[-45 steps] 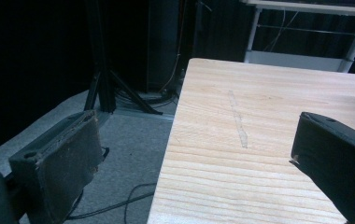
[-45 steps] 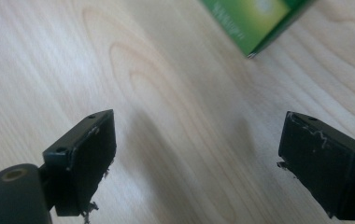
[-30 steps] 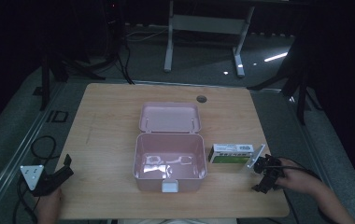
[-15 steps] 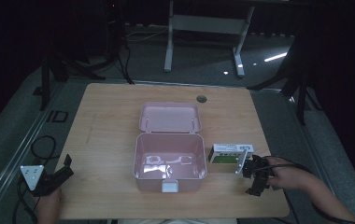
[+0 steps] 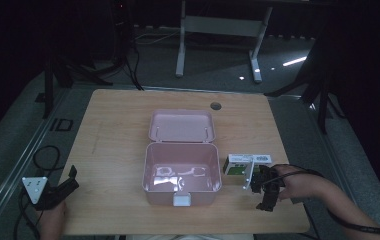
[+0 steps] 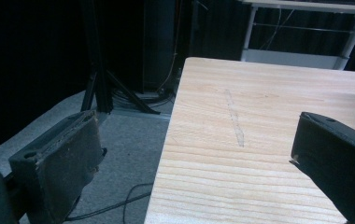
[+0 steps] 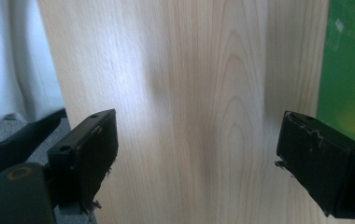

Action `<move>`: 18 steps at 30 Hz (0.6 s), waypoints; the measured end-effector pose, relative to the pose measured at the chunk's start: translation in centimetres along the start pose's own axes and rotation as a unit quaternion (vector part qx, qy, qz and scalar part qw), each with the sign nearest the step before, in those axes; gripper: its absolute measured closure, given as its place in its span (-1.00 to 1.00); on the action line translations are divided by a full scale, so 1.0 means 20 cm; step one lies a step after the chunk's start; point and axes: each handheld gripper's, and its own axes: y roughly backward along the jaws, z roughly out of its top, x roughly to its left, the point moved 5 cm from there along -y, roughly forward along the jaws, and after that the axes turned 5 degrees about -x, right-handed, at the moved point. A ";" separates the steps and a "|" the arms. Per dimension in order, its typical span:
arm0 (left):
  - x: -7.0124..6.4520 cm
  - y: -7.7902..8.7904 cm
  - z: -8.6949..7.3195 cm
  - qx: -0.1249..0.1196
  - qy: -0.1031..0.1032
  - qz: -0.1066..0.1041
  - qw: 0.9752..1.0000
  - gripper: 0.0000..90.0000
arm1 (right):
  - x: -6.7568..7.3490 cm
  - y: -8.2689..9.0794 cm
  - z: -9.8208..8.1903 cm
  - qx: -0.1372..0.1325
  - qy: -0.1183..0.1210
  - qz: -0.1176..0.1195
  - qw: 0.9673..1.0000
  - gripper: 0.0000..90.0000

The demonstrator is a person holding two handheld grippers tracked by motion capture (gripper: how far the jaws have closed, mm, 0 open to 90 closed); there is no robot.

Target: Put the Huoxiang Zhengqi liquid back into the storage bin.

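Green-and-white cardboard carton (image 5: pixel 247 164) lies flat on the desk just beyond the right claw (image 5: pixel 258 187), between it and the open pink plastic lunch box (image 5: pixel 182 172). In the right claw view the black jaws stand wide apart with nothing between them, bare wood below, and the green face of the carton (image 7: pixel 348 70) sits at the far right edge, just past one jaw. To take it well, the claw likely needs to shift toward the carton until it sits squarely between the jaws, then close across its short sides. The right hand (image 5: pixel 298 182) holds its claw low, pointing down toward the pale wooden desk (image 5: pixel 113 145). The left claw (image 5: pixel 53 192), jaws also wide and empty, rests at the near left edge of the desk, well apart from the box.
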 end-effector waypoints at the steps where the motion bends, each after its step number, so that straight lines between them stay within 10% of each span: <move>1: 0.00 0.00 0.00 0.000 0.000 0.000 1.000 -0.95 | 0.00 0.01 0.01 0.002 0.003 0.004 1.000 -0.72; 18: 0.00 0.00 0.00 0.000 0.002 -0.002 1.000 -0.95 | -0.11 0.29 0.11 -0.009 0.017 -0.037 0.999 -0.70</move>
